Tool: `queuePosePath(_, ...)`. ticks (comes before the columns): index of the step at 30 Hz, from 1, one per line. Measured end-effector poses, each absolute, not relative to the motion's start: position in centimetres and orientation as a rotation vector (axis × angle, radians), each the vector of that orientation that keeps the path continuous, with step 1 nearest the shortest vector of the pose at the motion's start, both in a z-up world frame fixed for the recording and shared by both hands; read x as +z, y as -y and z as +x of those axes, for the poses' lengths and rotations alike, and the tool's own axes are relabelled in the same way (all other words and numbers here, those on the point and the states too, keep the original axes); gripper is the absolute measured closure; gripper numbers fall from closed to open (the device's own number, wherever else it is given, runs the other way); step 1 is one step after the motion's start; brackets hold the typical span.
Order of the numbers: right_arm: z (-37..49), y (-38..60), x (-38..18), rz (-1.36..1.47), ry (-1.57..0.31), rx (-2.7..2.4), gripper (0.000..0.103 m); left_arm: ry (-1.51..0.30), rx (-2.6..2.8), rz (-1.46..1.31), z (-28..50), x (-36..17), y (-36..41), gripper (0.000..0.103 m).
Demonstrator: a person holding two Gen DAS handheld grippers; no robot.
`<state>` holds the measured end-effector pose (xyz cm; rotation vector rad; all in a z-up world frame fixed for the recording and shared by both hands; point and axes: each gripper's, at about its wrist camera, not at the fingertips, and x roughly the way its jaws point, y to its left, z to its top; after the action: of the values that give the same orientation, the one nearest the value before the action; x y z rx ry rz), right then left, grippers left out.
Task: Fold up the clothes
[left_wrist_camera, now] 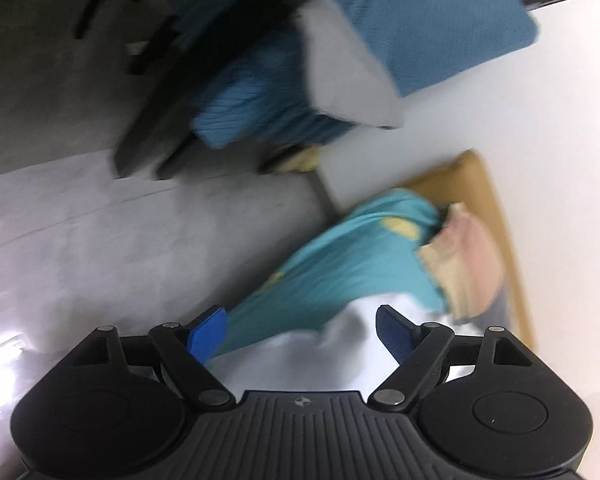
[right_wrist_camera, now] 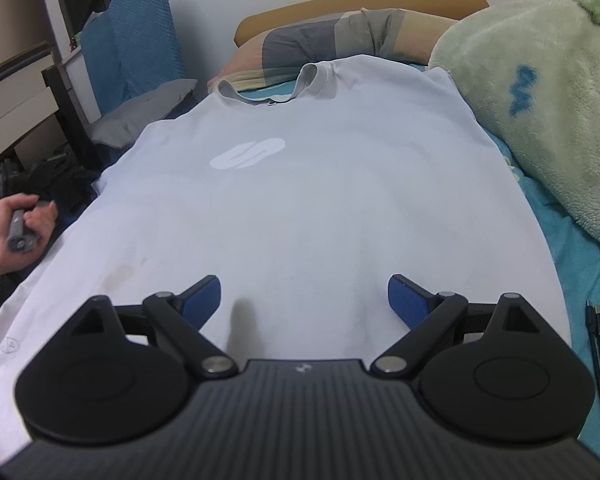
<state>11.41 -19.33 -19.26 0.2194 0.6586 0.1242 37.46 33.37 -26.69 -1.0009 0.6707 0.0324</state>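
**White T-shirt flat on the bed, both grippers spread**

Blue pads of our left gripper stand apart over blurred white cloth at the bed's edge, pinching nothing. From the right wrist, our right gripper is spread above the hem of the white T-shirt, which lies flat, collar toward the pillow; a hand sits left.

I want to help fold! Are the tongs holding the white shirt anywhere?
No. Both the left tongs and the right tongs are open over the white shirt, gripping nothing.
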Motion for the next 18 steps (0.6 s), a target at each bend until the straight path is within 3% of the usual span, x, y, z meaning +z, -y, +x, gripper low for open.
queuePosePath(2,11.7,19.3,-19.4,0.221,-0.662,0.123,0.011,-0.654,-0.022,-0.977,38.5,-26.4,-32.8,0.023)
queuePosePath(3,11.9,19.3,-19.5,0.222,-0.664,0.123,0.011,-0.662,-0.043,-0.937,39.1,-26.1,-32.2,0.031)
queuePosePath(5,12.1,19.3,-19.6,0.218,-0.661,0.124,0.011,-0.714,-0.048,-0.803,40.8,-25.2,-30.4,0.064)
queuePosePath(6,12.2,19.3,-19.6,0.22,-0.66,0.122,0.011,-0.726,-0.029,-0.709,41.1,-24.5,-29.3,0.09)
queuePosePath(7,12.2,19.3,-19.7,0.228,-0.66,0.121,0.011,-0.737,-0.009,-0.615,41.4,-23.7,-28.2,0.095)
queuePosePath(14,11.7,20.4,-18.5,0.278,-0.614,0.097,0.011,-0.558,-0.011,0.129,38.2,-15.7,-15.2,0.098)
queuePosePath(18,11.0,21.5,-17.5,0.291,-0.563,0.062,0.011,-0.538,-0.139,0.273,35.0,-13.9,-6.5,0.098)
